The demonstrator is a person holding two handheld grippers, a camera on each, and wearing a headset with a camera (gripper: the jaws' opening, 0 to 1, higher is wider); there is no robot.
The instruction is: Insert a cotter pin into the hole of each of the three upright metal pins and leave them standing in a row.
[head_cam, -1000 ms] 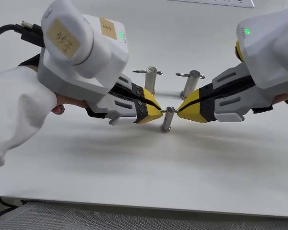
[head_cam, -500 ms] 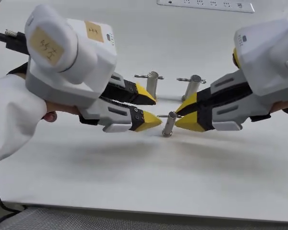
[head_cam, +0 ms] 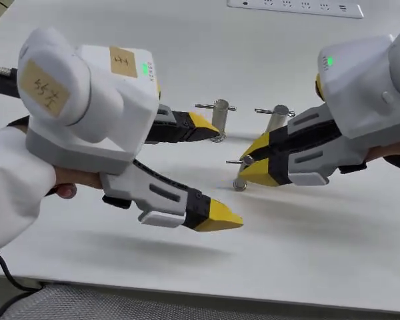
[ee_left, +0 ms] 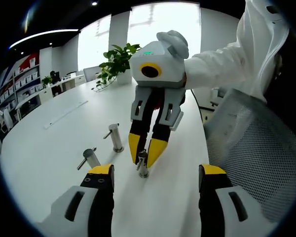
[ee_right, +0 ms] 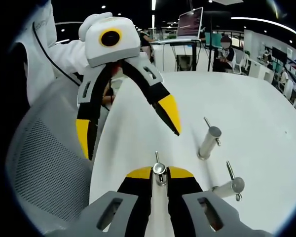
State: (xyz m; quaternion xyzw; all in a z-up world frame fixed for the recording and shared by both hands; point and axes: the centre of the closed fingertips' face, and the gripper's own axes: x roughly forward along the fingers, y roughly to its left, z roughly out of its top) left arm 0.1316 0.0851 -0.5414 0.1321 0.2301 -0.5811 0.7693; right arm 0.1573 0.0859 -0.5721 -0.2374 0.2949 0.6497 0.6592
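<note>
White workbench point(head_cam: 300, 260), potted plant point(ee_left: 116, 60), perhaps shelving point(ee_left: 11, 96).

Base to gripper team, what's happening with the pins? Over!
Left gripper open, clear. Right gripper shut on near pin, cotter pin through. Two back pins done. Nothing blocking.

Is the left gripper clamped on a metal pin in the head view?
No, the left gripper stands wide open, its jaws holding nothing.

On the table point(head_cam: 187, 47) two metal pins stand side by side at the back: the rear left pin point(head_cam: 221, 115) and the rear right pin point(head_cam: 277, 117). The front pin point(ee_left: 143, 165) stands nearer the person, between them, clasped in the right gripper point(head_cam: 248, 169). The left gripper point(head_cam: 228, 177) sits to its left, jaws spread wide. A power strip point(head_cam: 295, 7) lies far behind.
</note>
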